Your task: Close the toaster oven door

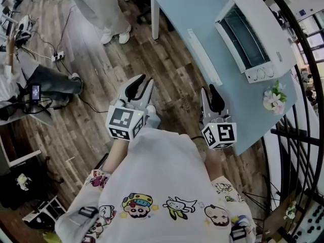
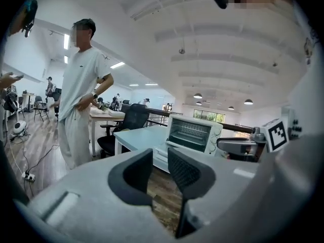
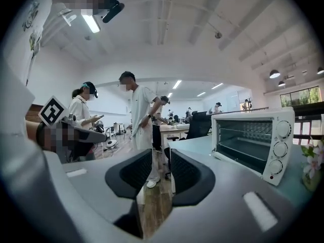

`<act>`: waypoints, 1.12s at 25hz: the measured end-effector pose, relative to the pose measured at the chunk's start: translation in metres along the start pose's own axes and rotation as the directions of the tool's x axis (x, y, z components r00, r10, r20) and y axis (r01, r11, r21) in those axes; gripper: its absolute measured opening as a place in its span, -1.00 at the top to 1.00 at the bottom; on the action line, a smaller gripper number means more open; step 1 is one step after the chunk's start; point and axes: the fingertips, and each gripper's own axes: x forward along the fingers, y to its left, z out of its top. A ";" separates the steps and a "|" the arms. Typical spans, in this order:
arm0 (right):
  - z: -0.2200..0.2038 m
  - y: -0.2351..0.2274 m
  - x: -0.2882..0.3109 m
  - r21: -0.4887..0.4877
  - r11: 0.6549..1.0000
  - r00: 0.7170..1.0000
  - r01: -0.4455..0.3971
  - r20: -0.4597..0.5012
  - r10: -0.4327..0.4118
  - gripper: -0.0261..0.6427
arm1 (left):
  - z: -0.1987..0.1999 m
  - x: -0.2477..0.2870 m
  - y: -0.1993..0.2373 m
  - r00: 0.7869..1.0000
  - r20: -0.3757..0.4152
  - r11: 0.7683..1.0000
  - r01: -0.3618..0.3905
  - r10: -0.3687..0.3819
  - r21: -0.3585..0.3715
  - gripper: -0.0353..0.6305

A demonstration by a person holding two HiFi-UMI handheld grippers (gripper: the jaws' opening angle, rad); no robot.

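The left gripper and right gripper are hovering empty, jaws parted, well short of the toaster oven sitting far right on the table, its door lying open, so they're probably needing to slip under its edge and lift evenly.

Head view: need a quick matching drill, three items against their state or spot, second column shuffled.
Column one:
1. toaster oven door
2. flowers
3. left gripper

Column two:
A. jaws apart, nothing between them, over the wooden floor
B. folded down, open
C. on the light blue table

Pairs: 1-B, 2-C, 3-A.
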 end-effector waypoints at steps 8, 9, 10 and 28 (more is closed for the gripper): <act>-0.002 -0.011 0.025 0.020 0.992 0.992 0.125 -0.020 -0.125 0.58 | 0.008 0.022 0.037 0.997 -0.032 0.997 0.072 -0.072 0.020 0.61; -0.003 -0.013 0.026 0.025 0.990 0.990 0.139 -0.021 -0.139 0.58 | 0.007 0.025 0.040 0.996 -0.040 0.997 0.078 -0.077 0.019 0.60; -0.004 -0.015 0.027 0.029 0.988 0.988 0.150 -0.025 -0.149 0.58 | 0.006 0.028 0.043 0.995 -0.048 0.996 0.083 -0.082 0.016 0.60; 0.001 -0.112 0.123 0.101 0.949 0.954 0.299 -0.049 -0.296 0.57 | 0.051 0.175 0.096 0.980 -0.092 0.982 0.182 -0.176 0.055 0.60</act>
